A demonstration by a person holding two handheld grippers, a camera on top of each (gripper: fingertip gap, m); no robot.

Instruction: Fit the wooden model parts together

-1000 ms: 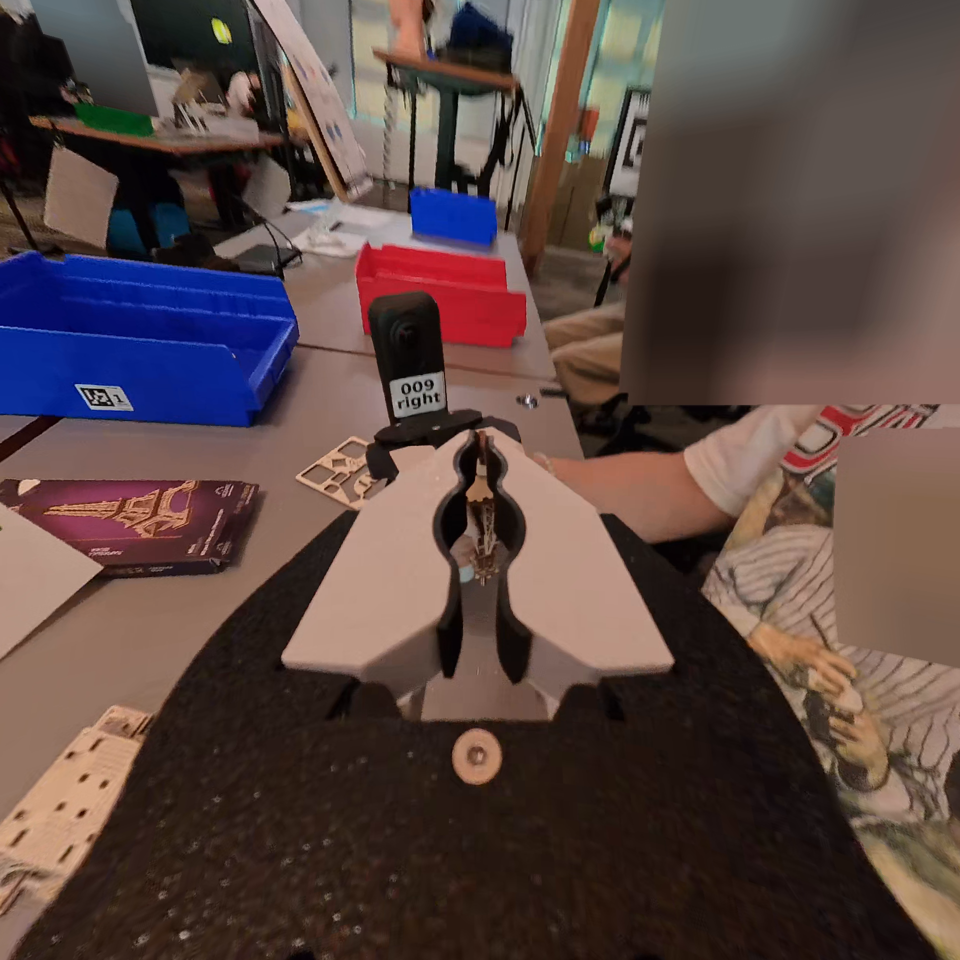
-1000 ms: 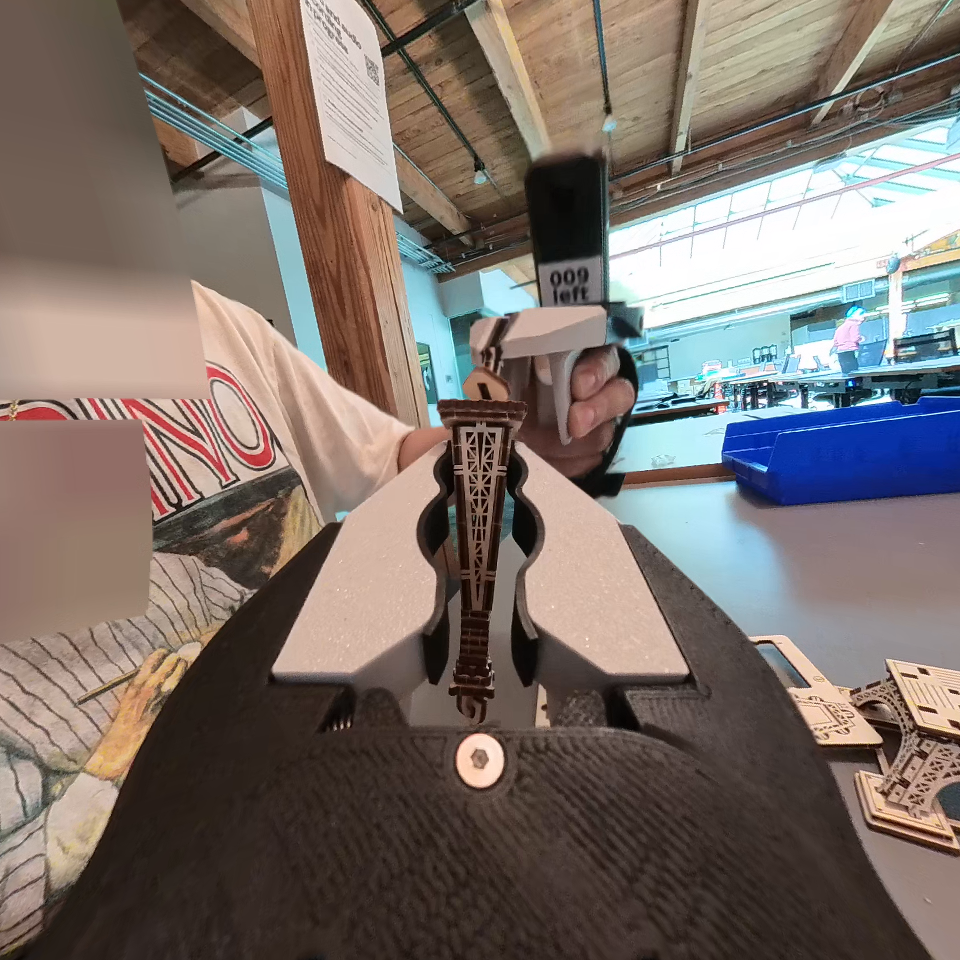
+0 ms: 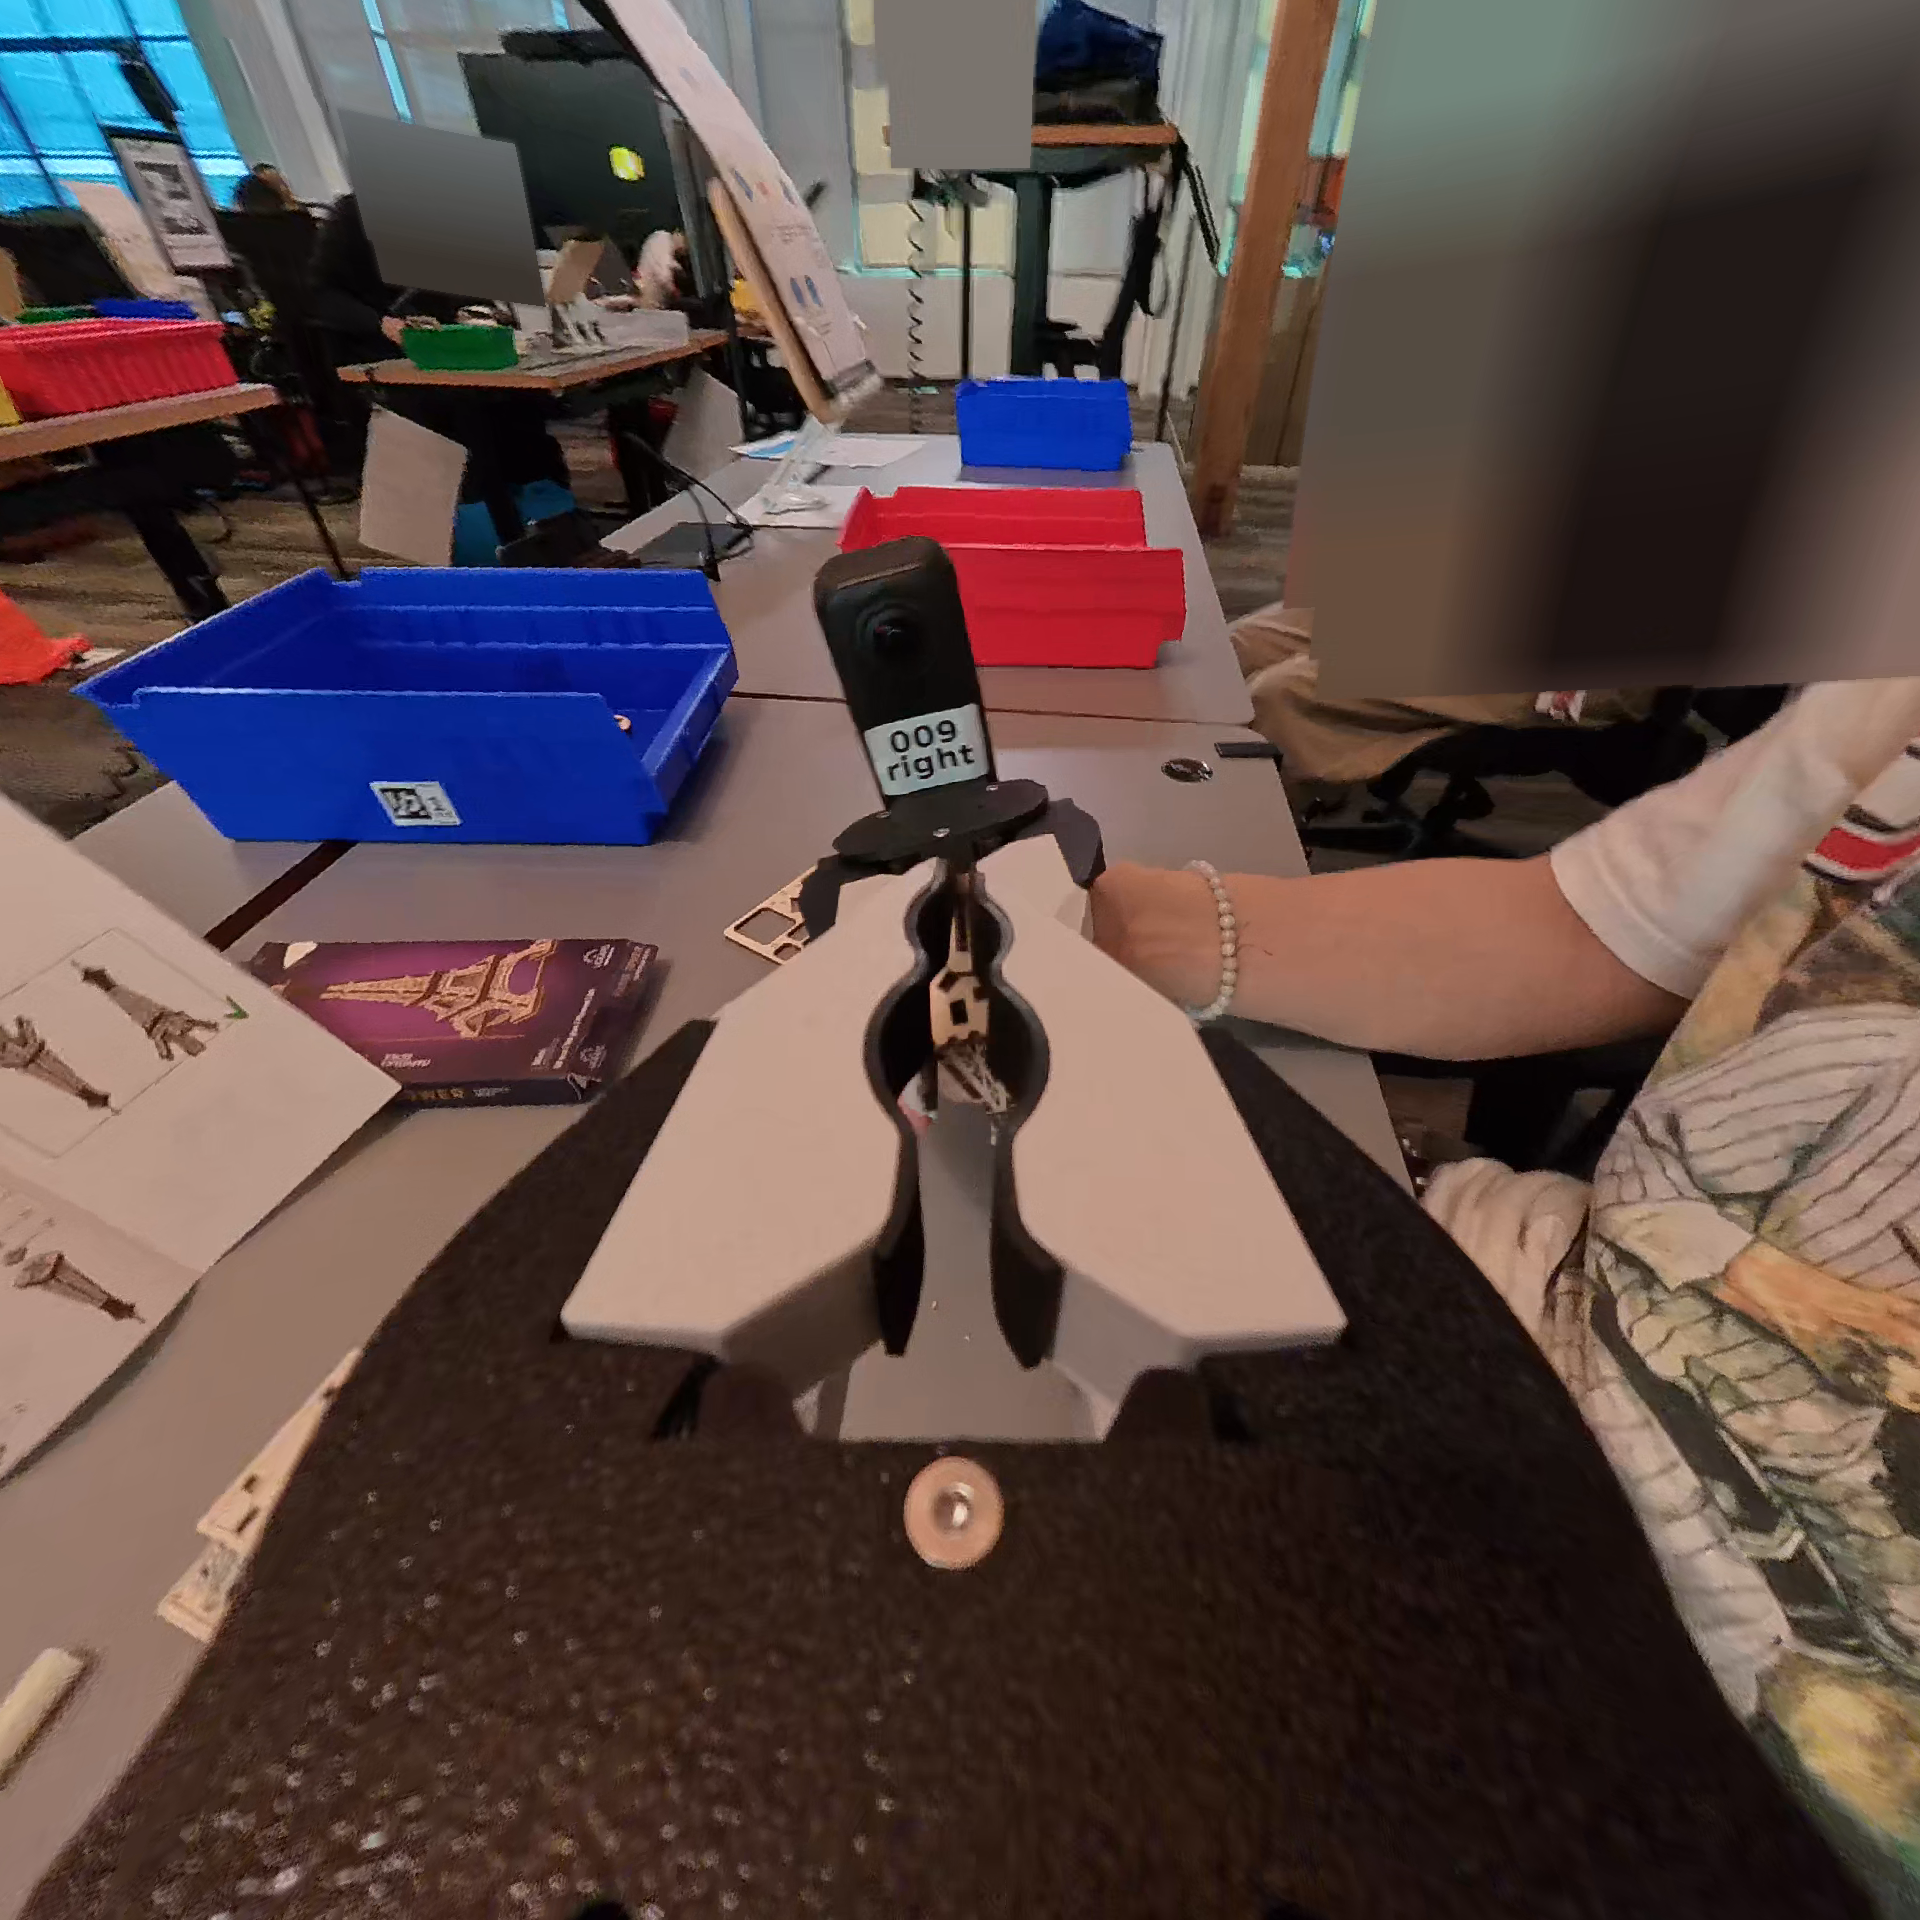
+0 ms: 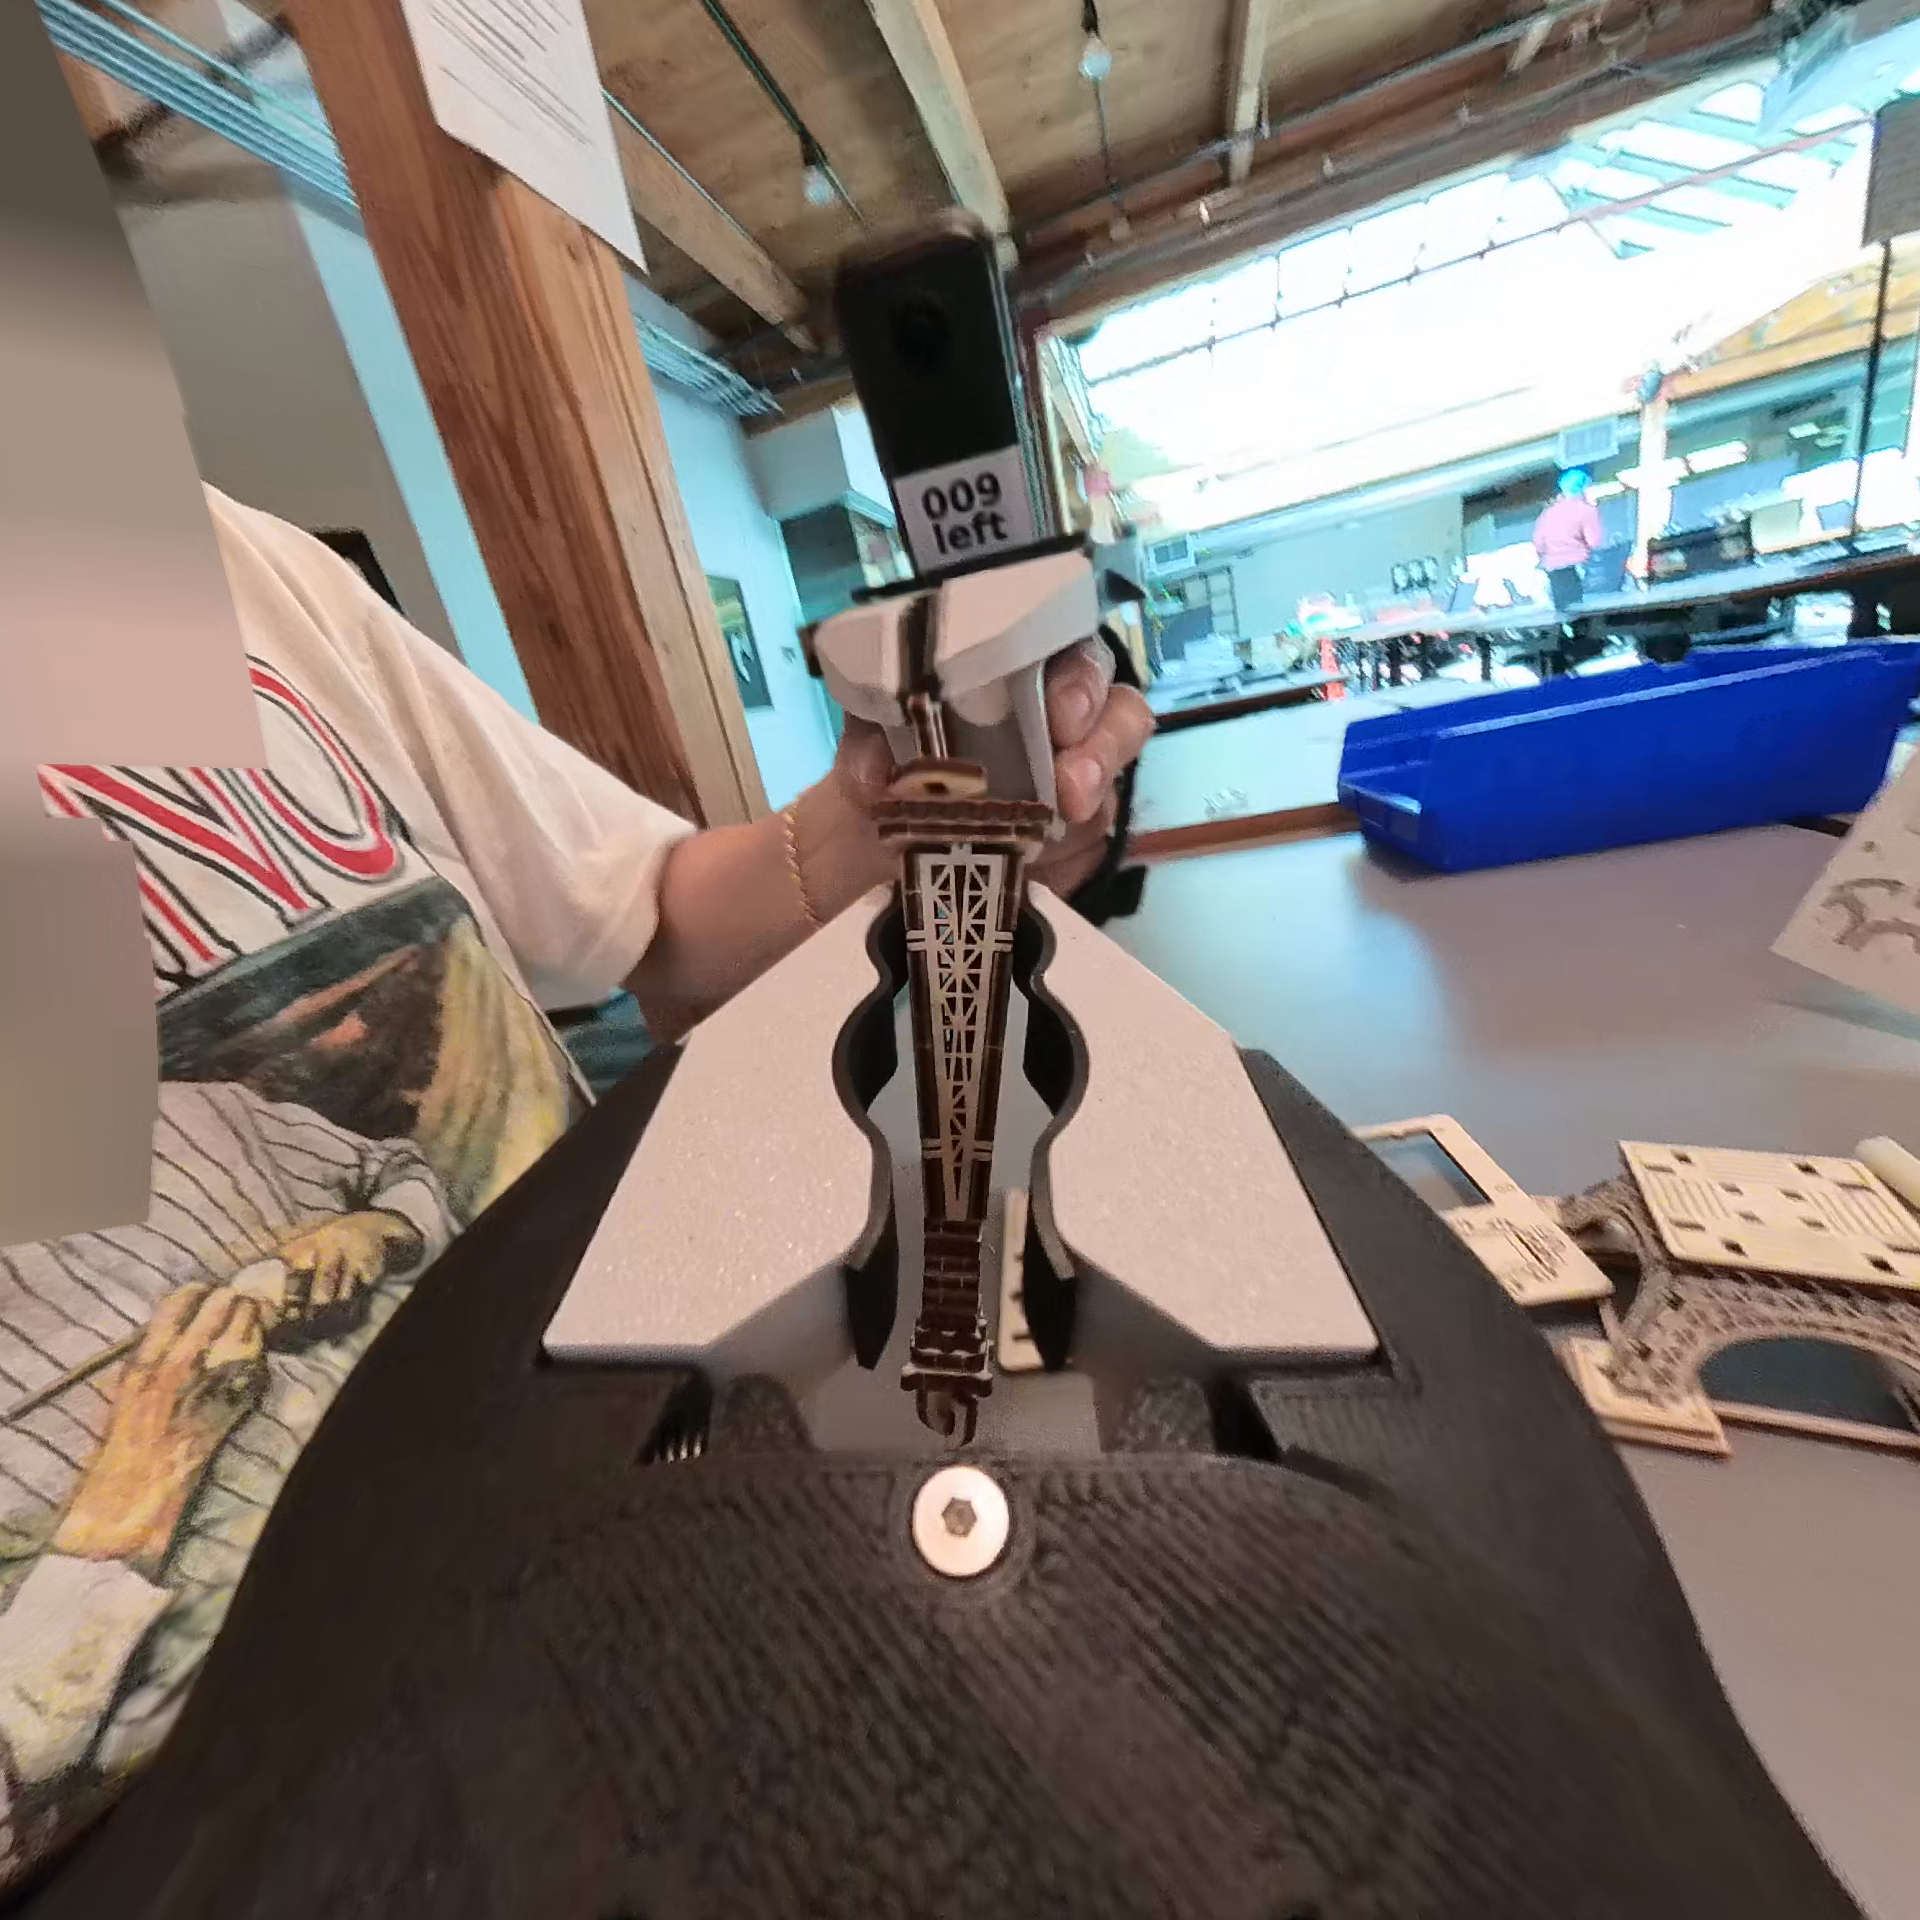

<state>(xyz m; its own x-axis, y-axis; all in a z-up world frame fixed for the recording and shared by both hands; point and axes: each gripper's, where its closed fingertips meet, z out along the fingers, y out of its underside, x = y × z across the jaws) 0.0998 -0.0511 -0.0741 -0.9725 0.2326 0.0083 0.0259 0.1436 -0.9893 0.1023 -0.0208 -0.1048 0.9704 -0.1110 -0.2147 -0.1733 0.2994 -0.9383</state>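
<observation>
both claws [image 4: 961, 914] [image 3: 958, 935] — on wooden parts [image 4: 958, 1049]

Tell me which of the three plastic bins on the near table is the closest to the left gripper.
The large blue bin, left of the left gripper; the red bin and small blue bin stand farther back.

Bright daylight pours in from the windows [image 4: 1455, 343] on the far side, blown out to white glare in the right wrist view. In the left wrist view the light is softer and even, with faint shadows on the grey table [image 3: 499, 1174]. Both views bend at the edges, wide-angle style. The backgrounds go soft, and the near black gripper bodies smear slightly.
</observation>
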